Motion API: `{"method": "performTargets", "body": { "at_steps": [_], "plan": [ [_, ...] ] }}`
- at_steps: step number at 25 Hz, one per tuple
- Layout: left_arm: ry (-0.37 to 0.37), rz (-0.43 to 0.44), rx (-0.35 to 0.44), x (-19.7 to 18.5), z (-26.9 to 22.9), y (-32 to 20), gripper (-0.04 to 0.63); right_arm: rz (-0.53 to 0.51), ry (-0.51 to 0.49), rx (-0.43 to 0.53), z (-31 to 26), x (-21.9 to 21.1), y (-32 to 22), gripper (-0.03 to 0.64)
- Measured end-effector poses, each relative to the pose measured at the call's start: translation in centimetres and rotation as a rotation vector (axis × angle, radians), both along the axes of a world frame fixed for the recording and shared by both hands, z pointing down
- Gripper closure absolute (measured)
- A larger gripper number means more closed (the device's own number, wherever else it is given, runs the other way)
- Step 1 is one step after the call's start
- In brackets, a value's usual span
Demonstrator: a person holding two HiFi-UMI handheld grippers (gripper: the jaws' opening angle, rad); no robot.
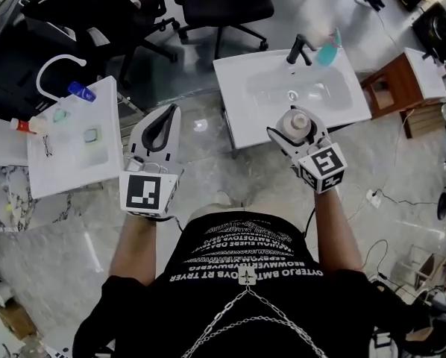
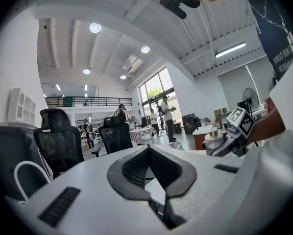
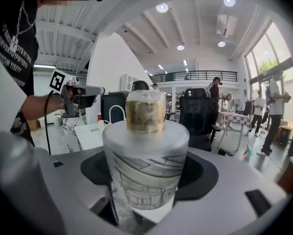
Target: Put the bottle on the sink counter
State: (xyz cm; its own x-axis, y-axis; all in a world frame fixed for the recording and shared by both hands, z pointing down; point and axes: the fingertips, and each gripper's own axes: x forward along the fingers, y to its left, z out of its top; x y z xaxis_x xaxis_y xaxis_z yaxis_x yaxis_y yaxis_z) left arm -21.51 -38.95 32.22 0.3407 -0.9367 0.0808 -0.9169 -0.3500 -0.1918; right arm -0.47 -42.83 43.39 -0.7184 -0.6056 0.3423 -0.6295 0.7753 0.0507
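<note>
The right gripper (image 1: 296, 127) clenched the frosted white gold-capped bottle (image 3: 145, 173) upright before the white sink counter (image 1: 247, 80), seemingly ready for placing; the left gripper (image 1: 165, 115) was closed, empty.

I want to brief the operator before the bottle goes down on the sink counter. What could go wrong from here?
1. The right gripper clamps only the lower body of the smooth, round bottle, so it might slip or tilt on the way down.
2. The sink counter is mostly basin; set on the sloping edge, the bottle could tip in.
3. The faucet and teal bottle crowd the back rim and could get knocked.
</note>
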Motion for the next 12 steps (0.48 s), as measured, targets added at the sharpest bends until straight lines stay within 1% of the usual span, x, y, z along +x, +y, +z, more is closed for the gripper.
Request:
{"method": "performTargets", "body": {
  "at_steps": [4, 7, 12],
  "plan": [
    [-0.003, 0.013, -0.038, 0.4, 1.6, -1.5, 0.591, -0.029, 0.015, -0.038, 4.6, -1.5, -1.1, 0.282],
    [-0.012, 0.018, -0.051, 1.4, 2.3, -2.8, 0.590, -0.066, 0.029, -0.079, 8.4, -2.1, -1.4, 0.282],
    [-0.026, -0.025, -0.054, 1.7, 2.6, -6.0, 0.589, -0.155, 0.057, -0.129, 13.9, -3.1, -2.8, 0.282]
  ]
}}
